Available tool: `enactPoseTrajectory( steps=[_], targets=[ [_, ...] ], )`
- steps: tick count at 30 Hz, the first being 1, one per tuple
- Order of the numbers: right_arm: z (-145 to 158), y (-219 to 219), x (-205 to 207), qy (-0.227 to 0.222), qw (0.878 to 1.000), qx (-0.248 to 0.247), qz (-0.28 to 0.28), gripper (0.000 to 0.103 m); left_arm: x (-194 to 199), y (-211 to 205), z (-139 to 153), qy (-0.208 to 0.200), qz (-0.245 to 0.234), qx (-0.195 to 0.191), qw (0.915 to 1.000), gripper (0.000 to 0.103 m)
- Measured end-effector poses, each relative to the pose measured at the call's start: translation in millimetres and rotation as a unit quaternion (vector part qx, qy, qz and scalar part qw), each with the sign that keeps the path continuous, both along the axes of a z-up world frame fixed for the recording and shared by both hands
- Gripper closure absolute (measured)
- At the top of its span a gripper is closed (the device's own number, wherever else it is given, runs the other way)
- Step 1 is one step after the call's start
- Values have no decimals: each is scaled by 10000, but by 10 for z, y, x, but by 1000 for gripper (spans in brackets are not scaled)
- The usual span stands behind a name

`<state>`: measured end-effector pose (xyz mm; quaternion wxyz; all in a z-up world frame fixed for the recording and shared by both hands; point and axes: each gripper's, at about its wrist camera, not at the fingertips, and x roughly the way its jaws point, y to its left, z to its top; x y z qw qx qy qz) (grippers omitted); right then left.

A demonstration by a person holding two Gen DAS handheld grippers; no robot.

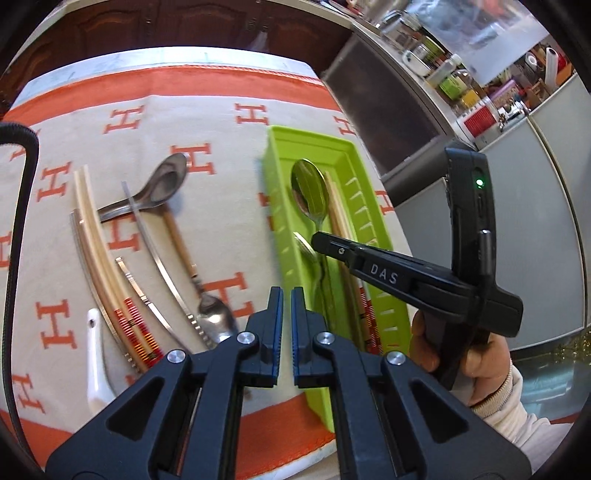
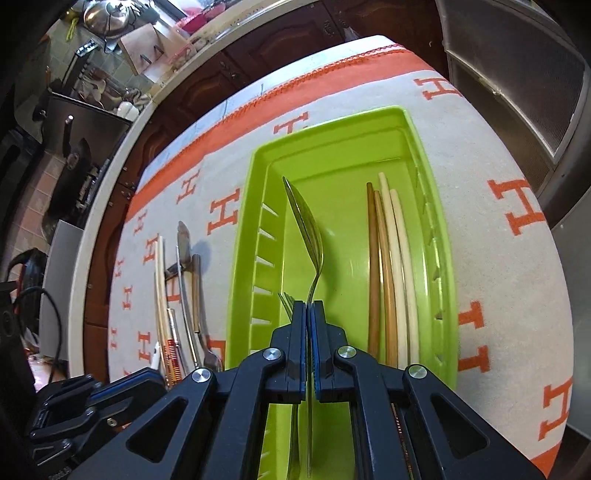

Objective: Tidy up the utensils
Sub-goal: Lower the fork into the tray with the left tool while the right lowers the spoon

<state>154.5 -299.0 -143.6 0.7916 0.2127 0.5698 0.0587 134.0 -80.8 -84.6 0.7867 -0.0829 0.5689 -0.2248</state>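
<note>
spoon (image 2: 308, 229) is clamped by its handle in the right gripper (image 2: 309, 321), bowl edge-on, held over the middle of the green tray (image 2: 243, 236). left wrist view shows its bowl face-up (image 1: 309, 192) inside the tray. fork (image 2: 286, 301) lies in the tray just left of the fingers. 2 brown + 2 cream chopsticks (image 2: 388, 266) lie along the tray's right wall.

left gripper (image 1: 287, 314) hangs w/ fingers nearly together, narrow gap, nothing btwn them, just left of the tray's near end.

on the cloth left of the tray: dark soup spoon (image 1: 162, 184), spoon w/ wooden handle (image 1: 184, 254), steel chopsticks (image 1: 155, 243), cream chopsticks w/ red-striped ends (image 1: 107, 273), white ceramic spoon (image 1: 95, 354) near the cloth's front edge.

cloth (image 1: 221, 155) is cream w/ orange h letters and an orange border, spread over a pale tabletop. dark wood cabinets (image 1: 166, 26) run behind the far edge; grey cabinet (image 1: 391, 122) off the right side; shelves of jars (image 1: 454, 77) beyond; kettle (image 2: 107, 16) and dish rack (image 2: 88, 74) far left in the right wrist view.
</note>
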Motion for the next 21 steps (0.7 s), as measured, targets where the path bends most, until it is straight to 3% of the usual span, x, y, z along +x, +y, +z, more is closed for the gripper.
enactPoseTrajectory(
  steps=[3, 5, 7, 15, 19, 21],
  targets=[
    [-19, 110, 41, 91, 9998, -184, 12, 93, -34, 113, 10, -17, 86, 52, 9999, 103],
    [8, 159, 41, 28, 9998, -194, 3, 76, -58, 162, 6, -29, 120, 74, 9999, 103],
    [80, 176, 16, -74, 9996, -286, -6, 70, -67, 190, -2, -19, 169, 92, 9998, 103],
    [359, 360, -122, -259, 9988, -386, 118, 70, -186, 358, 68, -176, 320, 318, 9988, 102],
    [452, 492, -248, -279, 9980, -509, 231, 70, -274, 519, 94, -303, 423, 445, 9977, 86],
    [502, 443, -383, -320, 9975, -565, 276, 70, -311, 618, 87, -344, 535, 522, 9966, 68]
  ],
)
